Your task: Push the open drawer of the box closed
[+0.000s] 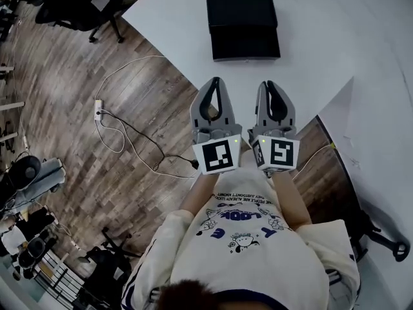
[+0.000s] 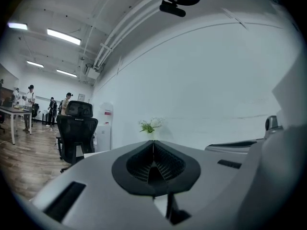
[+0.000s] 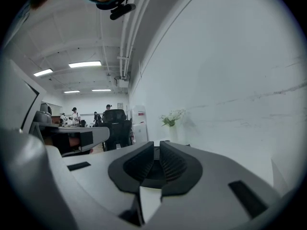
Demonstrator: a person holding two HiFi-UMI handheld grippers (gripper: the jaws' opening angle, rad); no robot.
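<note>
The black box (image 1: pixel 243 28) lies on the white table (image 1: pixel 322 37), in the upper middle of the head view. Below it, in the frame's centre, the left gripper (image 1: pixel 216 82) and right gripper (image 1: pixel 271 84) are side by side, tips toward the box but clearly apart from it. Both have jaws closed together, holding nothing.

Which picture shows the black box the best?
The head view. It shows the whole black box from above, on the white table. Both gripper views look past their jaws at a wall; no box shows there.
</note>
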